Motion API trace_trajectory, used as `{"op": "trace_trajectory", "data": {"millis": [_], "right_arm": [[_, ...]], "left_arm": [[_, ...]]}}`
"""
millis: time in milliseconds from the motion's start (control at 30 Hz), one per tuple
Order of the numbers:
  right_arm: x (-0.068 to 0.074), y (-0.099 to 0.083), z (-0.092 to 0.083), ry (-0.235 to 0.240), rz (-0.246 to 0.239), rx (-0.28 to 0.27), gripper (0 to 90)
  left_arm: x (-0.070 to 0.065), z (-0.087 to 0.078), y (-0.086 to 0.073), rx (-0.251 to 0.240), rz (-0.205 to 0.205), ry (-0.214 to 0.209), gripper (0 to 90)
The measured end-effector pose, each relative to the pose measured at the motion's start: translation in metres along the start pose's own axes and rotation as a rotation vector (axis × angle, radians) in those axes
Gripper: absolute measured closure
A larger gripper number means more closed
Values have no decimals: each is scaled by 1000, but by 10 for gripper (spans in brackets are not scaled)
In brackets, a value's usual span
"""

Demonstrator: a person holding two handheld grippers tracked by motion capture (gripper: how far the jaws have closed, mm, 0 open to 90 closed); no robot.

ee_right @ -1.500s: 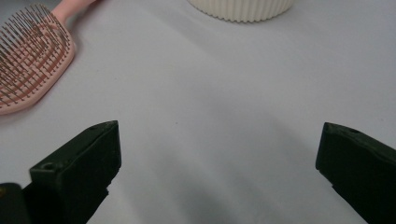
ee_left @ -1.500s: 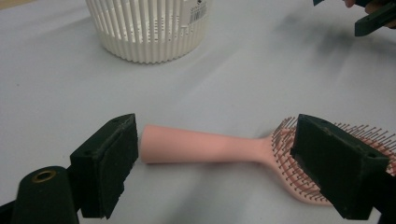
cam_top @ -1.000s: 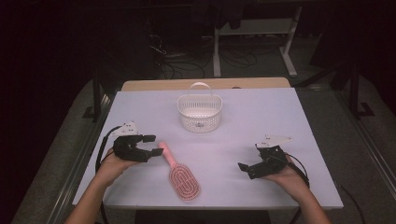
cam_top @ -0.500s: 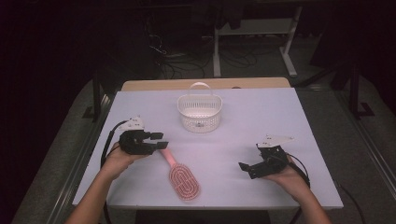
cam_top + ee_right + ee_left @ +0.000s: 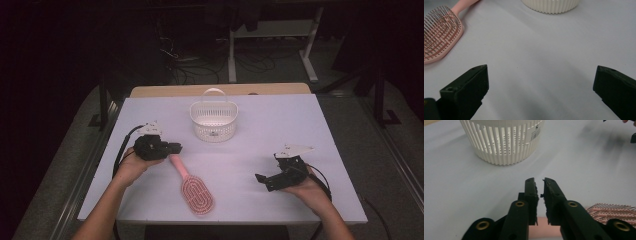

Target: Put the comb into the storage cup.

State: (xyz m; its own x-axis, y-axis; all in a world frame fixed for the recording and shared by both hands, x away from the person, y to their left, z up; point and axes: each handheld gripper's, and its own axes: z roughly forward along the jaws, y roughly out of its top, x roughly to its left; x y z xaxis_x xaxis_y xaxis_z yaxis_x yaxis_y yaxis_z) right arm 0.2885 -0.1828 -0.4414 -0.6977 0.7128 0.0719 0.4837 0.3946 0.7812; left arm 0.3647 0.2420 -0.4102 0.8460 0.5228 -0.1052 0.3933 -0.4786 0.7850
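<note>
White basket [image 5: 501, 142] label unreadable | left gripper [image 5: 539, 185] clamps, seemingly, pink brush handle [image 5: 541, 228] | right gripper [image 5: 541, 82] wide

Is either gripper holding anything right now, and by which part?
The left gripper, whose jaws have just been closing, is clamped on the pink hairbrush by its handle. The right gripper is open and holds nothing.

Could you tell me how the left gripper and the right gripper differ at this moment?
The left gripper has just been closing its jaws, which stand nearly together over the pink hairbrush's handle; the right gripper has its jaws wide apart with nothing between them. The left sits at the hairbrush; the right rests apart from it, over bare table. Both are black and hand-held.
</note>
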Motion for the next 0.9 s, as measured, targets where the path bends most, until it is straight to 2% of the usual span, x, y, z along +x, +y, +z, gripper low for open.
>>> {"op": "trace_trajectory", "data": {"millis": [100, 567, 733, 767, 900], "right_arm": [[0, 0, 0, 1, -3, 3, 0], [0, 0, 1, 8, -10, 6, 0], [-1, 0, 2, 9, -7, 6, 0], [-1, 0, 2, 11, -8, 5, 0], [-1, 0, 1, 11, -8, 5, 0]], "left_arm": [[3, 3, 2, 12, 14, 5, 900], [11, 21, 7, 57, 32, 1, 900], [13, 31, 8, 85, 40, 5, 900], [12, 37, 7, 108, 40, 11, 900], [13, 43, 4, 151, 51, 32, 900]]}}
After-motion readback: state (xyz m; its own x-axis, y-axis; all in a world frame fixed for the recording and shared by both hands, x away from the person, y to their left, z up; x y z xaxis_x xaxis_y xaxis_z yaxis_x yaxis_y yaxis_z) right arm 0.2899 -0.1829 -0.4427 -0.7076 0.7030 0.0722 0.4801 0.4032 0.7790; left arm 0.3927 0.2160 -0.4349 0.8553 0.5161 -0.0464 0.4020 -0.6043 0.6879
